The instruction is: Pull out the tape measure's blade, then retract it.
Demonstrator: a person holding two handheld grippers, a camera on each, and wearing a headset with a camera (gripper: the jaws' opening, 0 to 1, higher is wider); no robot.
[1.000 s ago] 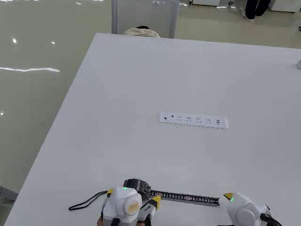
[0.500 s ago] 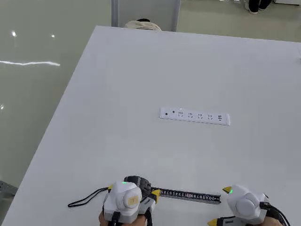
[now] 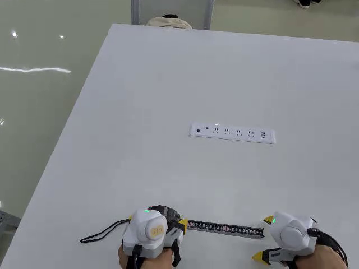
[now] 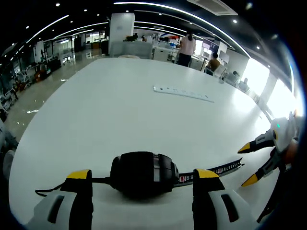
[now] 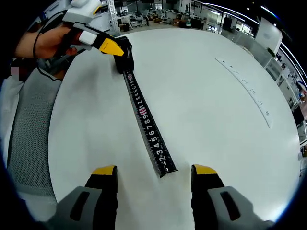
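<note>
A black tape measure case (image 3: 167, 213) lies near the table's front edge, its blade (image 3: 224, 228) drawn out flat to the right. My left gripper (image 3: 158, 219) stands open, and the case (image 4: 144, 172) sits between its yellow tips with a gap on each side. A black wrist strap (image 3: 101, 235) trails left from the case. My right gripper (image 3: 263, 238) is open at the blade's free end. In the right gripper view the blade (image 5: 144, 115) ends just between the tips of that gripper (image 5: 153, 170), untouched. The right gripper (image 4: 252, 163) also enters the left gripper view.
A white power strip (image 3: 232, 133) lies mid-table, beyond the tape. The white table (image 3: 168, 101) stretches far ahead, its left edge dropping to a glossy floor. A chair back (image 3: 168, 11) stands at the far end. People and desks fill the room beyond.
The head camera has tilted, so the scene sits higher. The right gripper has rolled so both of its yellow tips show. The blade's length and the case look unchanged.
</note>
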